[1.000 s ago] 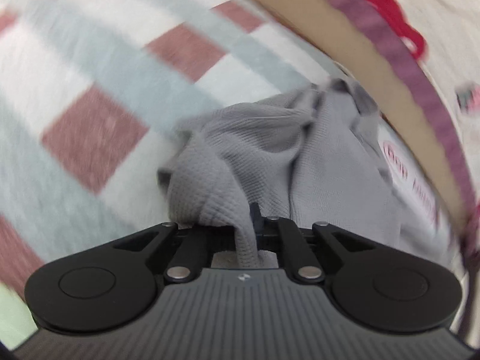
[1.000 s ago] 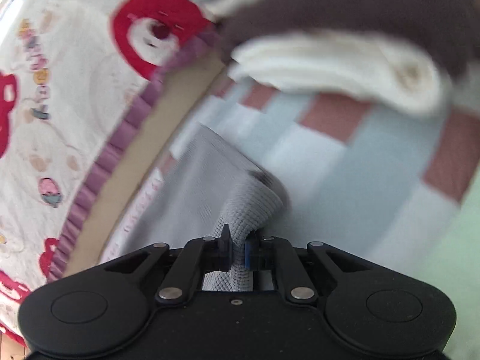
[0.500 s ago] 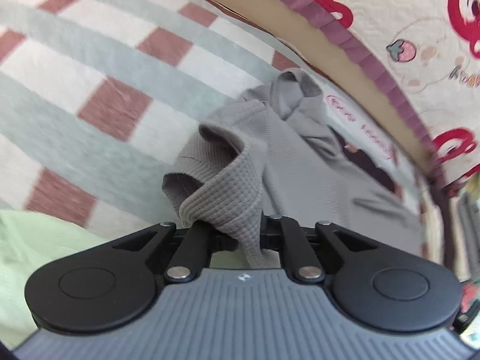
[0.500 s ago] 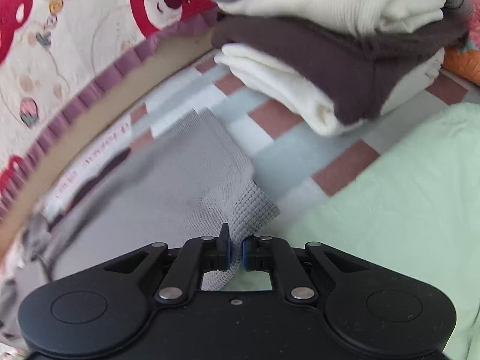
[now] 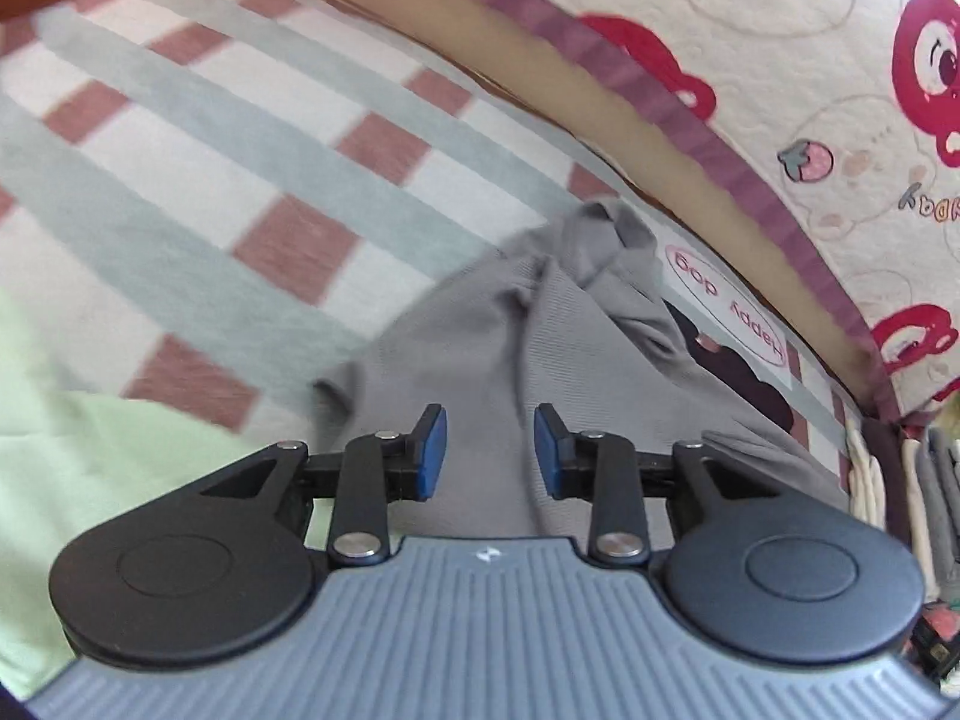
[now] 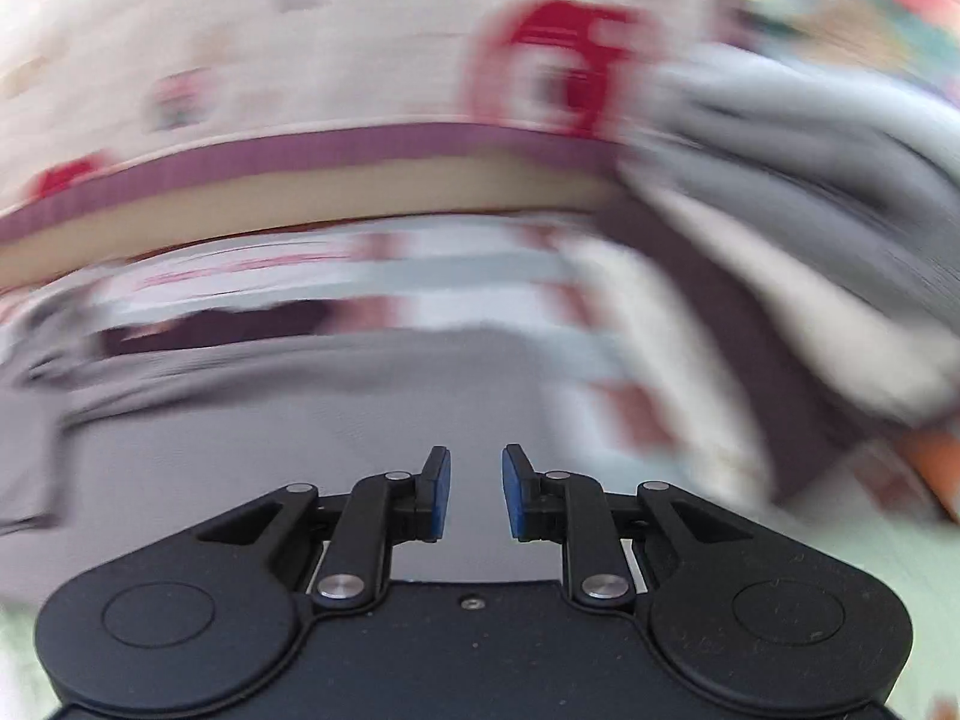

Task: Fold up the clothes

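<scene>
Both the left gripper (image 5: 489,450) and the right gripper (image 6: 475,492) have their jaws apart and hold nothing. The grey garment (image 5: 570,360) lies rumpled at centre frame on the checked bedspread (image 5: 198,192), bunched toward the upper right. Left uneven, the bunched end could spoil the fold, and a careless regrasp may drag layers askew or nudge the folded stack (image 6: 780,252) at right.

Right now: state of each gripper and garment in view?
left gripper: open, holding nothing, above the cloth
right gripper: open, holding nothing, view motion-blurred
grey garment: lying on the checked bedsheet, rumpled, ungripped
folded stack: piled, blurred
</scene>
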Motion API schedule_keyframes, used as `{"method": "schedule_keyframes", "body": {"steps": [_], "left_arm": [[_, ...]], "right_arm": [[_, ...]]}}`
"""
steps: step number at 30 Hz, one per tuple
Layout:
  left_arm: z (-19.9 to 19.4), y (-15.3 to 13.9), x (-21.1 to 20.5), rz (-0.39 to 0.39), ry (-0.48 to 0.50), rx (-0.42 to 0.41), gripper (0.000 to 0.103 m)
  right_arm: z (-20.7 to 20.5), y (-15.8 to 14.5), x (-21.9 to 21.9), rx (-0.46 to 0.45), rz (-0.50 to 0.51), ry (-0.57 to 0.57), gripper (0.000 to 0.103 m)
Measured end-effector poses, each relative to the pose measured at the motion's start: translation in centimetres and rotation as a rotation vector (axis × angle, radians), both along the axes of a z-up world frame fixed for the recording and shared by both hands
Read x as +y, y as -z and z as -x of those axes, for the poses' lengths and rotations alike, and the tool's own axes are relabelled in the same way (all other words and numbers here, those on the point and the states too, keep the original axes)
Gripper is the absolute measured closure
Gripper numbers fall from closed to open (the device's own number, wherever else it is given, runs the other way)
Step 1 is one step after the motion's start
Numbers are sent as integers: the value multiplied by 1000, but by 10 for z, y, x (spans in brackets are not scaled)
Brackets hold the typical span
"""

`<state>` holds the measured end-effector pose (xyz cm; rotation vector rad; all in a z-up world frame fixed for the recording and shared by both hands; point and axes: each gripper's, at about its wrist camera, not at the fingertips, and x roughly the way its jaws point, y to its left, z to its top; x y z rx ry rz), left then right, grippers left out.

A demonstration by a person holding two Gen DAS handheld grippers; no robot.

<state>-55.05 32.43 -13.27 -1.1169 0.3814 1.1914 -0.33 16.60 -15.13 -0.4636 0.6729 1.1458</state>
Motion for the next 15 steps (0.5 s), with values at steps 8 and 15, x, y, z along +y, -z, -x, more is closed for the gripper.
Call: {"method": "schedule_keyframes", "body": {"steps": [8,15], "left_arm": [[-78,-1,139,13,91,-11,68],[-84,51,171,-8,121,-139,63]], "right_arm": [[144,-80,171,-50,-15,-751,78],[229,-93,227,-285,292,-1124,79]]}}
